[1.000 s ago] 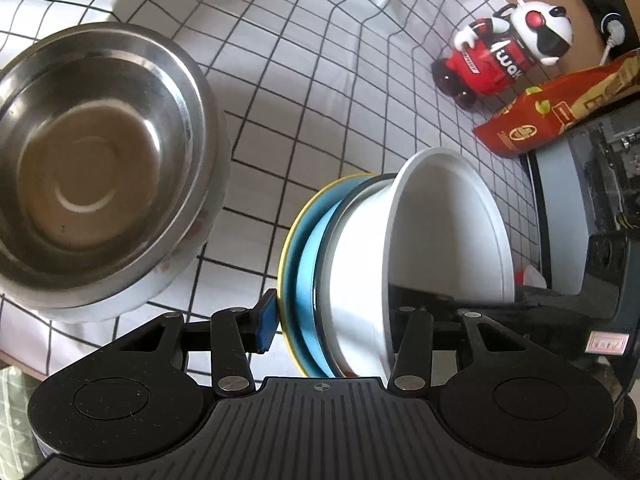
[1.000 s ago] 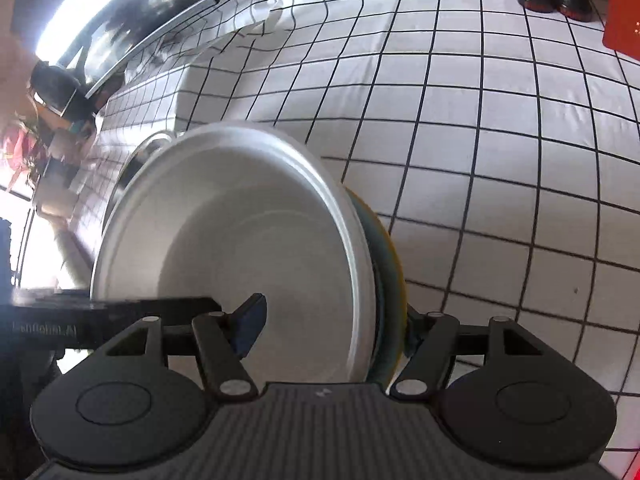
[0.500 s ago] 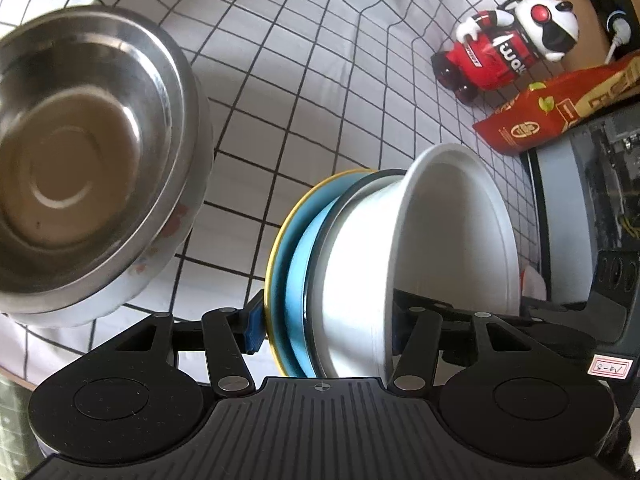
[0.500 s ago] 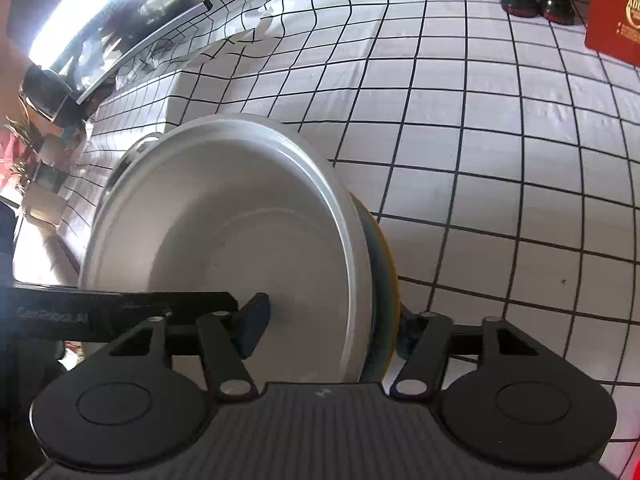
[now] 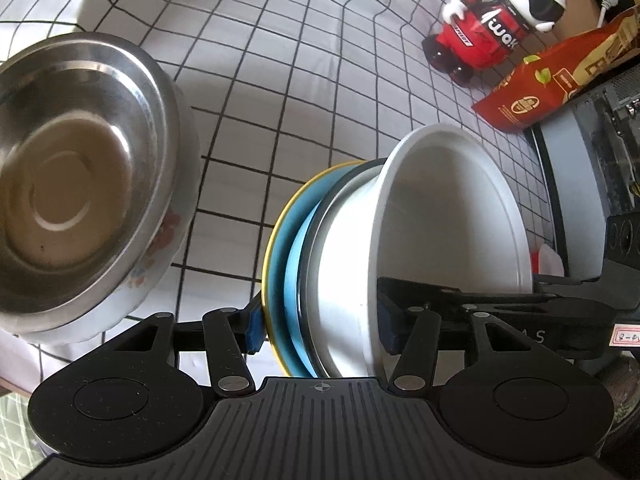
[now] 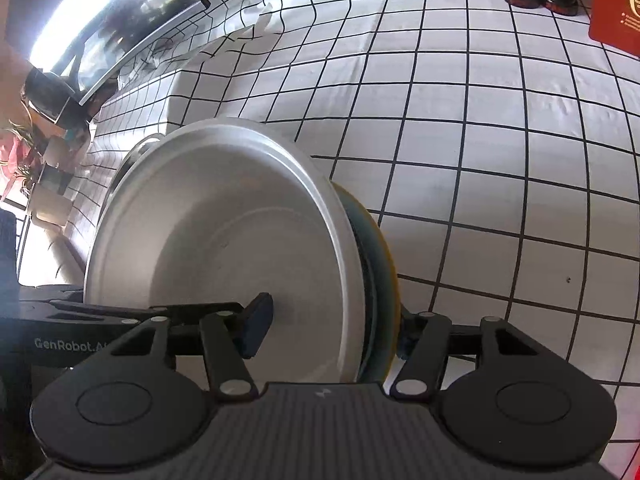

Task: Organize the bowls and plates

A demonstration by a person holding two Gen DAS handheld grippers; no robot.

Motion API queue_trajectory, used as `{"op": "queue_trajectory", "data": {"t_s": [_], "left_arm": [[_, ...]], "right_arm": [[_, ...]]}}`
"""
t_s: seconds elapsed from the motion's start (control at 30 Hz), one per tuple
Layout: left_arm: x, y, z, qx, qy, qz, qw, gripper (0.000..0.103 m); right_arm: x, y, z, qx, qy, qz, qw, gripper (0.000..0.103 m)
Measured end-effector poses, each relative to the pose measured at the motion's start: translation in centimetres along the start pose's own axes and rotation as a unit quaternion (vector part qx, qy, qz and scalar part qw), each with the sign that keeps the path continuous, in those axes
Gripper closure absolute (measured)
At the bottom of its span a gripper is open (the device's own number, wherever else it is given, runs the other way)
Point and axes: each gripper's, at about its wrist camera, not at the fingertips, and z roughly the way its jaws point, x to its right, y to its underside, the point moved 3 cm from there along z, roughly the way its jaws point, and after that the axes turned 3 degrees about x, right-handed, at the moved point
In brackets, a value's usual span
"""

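Both tongs straddle the upright stack: left tongs (image 5: 320, 326) just opened, pads apparently clear; right tongs (image 6: 328, 330) pinch white bowl (image 6: 224, 248) and blue plate (image 5: 280, 264). Rigid, slippery, breakable: hold rims.

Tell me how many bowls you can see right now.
2. A steel bowl sits on the checked cloth at left; a white bowl stands on edge against a blue plate between the grippers. More may be hidden.

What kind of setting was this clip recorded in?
Probably a home table set up for recording, not a proper kitchen: a grid-patterned white cloth covers it, a toy robot figure and a red snack bag sit at its edge, beside a steel bowl.
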Motion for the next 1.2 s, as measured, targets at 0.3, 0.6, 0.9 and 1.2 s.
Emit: {"op": "queue_trajectory", "data": {"t_s": [0.3,0.6,0.9,1.2], "left_arm": [[1.4,0.3,0.6,-0.002,0.004,0.047,0.9989,0.046],[1.5,0.2,0.7,-0.009,0.008,0.065,0.9978,0.045],[1.1,0.2,0.6,-0.008,0.022,0.053,0.9983,0.045],[0.5,0.1,0.4,-0.014,0.034,0.030,0.9989,0.045]], "right_arm": [[0.8,0.6,-0.8,0.012,0.012,0.005,1.000,0.042],[0.7,0.2,-0.7,0.005,0.017,0.005,1.000,0.041],[0.5,-0.1,-0.6,-0.001,0.023,0.000,1.000,0.039],[0.5,-0.2,-0.4,-0.011,0.023,-0.005,1.000,0.036]]}}
